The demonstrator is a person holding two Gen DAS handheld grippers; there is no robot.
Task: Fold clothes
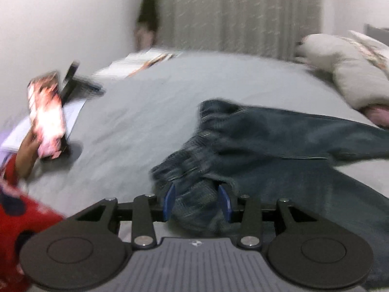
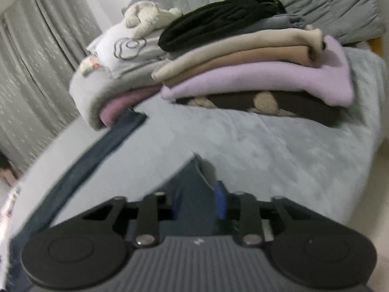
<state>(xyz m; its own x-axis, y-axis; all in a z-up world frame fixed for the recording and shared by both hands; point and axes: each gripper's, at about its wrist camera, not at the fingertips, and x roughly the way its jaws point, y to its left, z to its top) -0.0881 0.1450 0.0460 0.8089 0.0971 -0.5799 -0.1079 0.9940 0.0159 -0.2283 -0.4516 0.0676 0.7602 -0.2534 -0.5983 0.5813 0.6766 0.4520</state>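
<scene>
Pair of dark blue denim jeans lay spread on the grey bedsheet, waistband bunched toward the near edge, legs running off to the right. Left gripper had its blue pads pinched on a fold of the waistband, denim filling the gap btwn them. Right gripper was likewise clamped on a peaked flap of the same jeans, one blue pad clear, the other mostly hidden by cloth; a long denim strip ran from the near left corner up toward the far side. Only the left wrist view showed a hand in a red sleeve holding a phone w/ bright screen at the bed's left edge, papers at the far left corner, a cream pillow at the right. Only the right wrist view showed the stack of folded clothes at the bed's far edge: black on top, beige, tan, lilac, brown spotted at bottom, beside a grey-and-pink folded blanket pile w/ a cream plush toy. Both views blurred; grey curtain behind.
</scene>
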